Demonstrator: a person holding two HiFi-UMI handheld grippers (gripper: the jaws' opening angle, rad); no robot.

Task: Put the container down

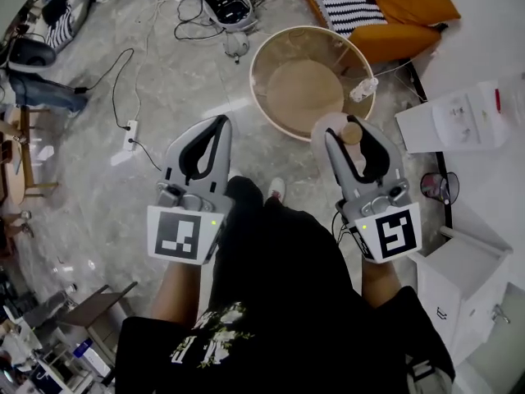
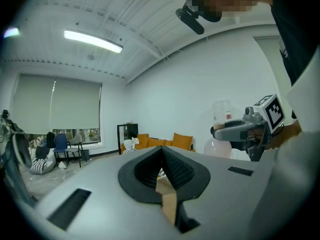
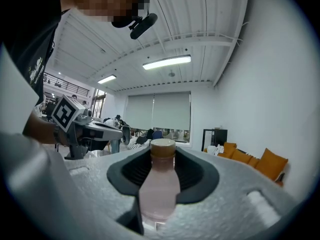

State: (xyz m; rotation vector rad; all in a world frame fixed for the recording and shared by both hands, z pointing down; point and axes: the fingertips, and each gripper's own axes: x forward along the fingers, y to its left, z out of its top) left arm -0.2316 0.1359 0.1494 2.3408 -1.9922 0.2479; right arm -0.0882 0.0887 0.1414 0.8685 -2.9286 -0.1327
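The container is a pale pink bottle (image 3: pixel 159 186) with a tan cap (image 3: pixel 163 148). It stands between the jaws of my right gripper (image 3: pixel 162 169), which is shut on its body. In the head view that right gripper (image 1: pixel 344 131) holds the bottle (image 1: pixel 328 125) in the air, over the near rim of a round tub (image 1: pixel 253 76) on the floor. My left gripper (image 1: pixel 216 130) is level with it to the left, jaws together and empty. In the left gripper view its jaws (image 2: pixel 161 154) meet at the tips, and the right gripper (image 2: pixel 240 129) with the bottle (image 2: pixel 222 115) shows at the right.
An orange sofa (image 1: pixel 402 11) with a striped cushion lies beyond the tub. White cabinets (image 1: pixel 459 277) and a white box (image 1: pixel 463 117) stand at the right. Cables, a power strip (image 1: pixel 131 134) and a device (image 1: pixel 225 2) lie on the grey floor. My own legs are below.
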